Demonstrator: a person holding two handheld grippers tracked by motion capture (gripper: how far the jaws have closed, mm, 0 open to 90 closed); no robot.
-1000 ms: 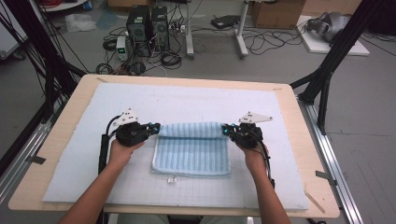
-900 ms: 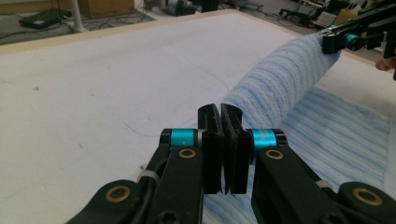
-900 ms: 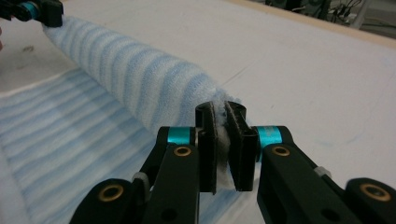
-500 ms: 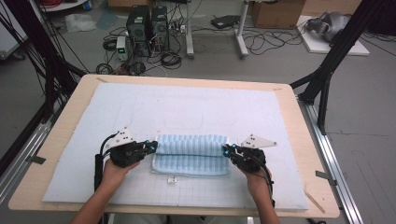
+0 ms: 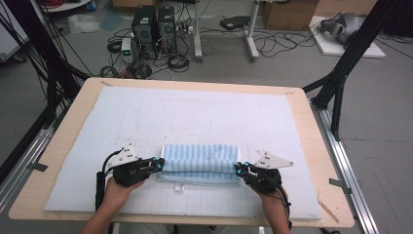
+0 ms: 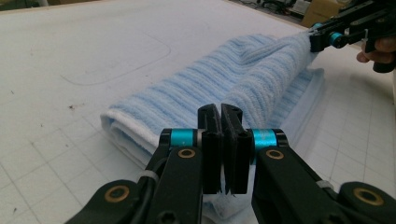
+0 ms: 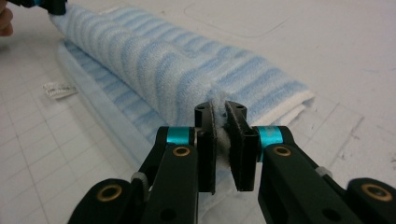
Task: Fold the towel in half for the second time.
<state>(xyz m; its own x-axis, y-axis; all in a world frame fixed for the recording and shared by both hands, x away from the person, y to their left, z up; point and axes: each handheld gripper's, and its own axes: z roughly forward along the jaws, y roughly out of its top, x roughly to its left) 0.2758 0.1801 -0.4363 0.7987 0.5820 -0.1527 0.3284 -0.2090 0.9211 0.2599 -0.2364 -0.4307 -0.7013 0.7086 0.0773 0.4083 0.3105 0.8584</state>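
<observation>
Blue-and-white striped towel (image 5: 199, 163), half folded, lies near the front edge of a white gridded mat (image 5: 146, 117) on a wooden table (image 5: 73, 105). Its top layer is doubled over toward the person. The left gripper (image 5: 157, 163) clamps one corner of that layer; the right gripper (image 7: 220, 122) pinches the opposite corner. Both hands rest low, palms down, jaws pointing inward. The fold looks midway; next, probably lay the held edge flush with the near hem, then let go.
</observation>
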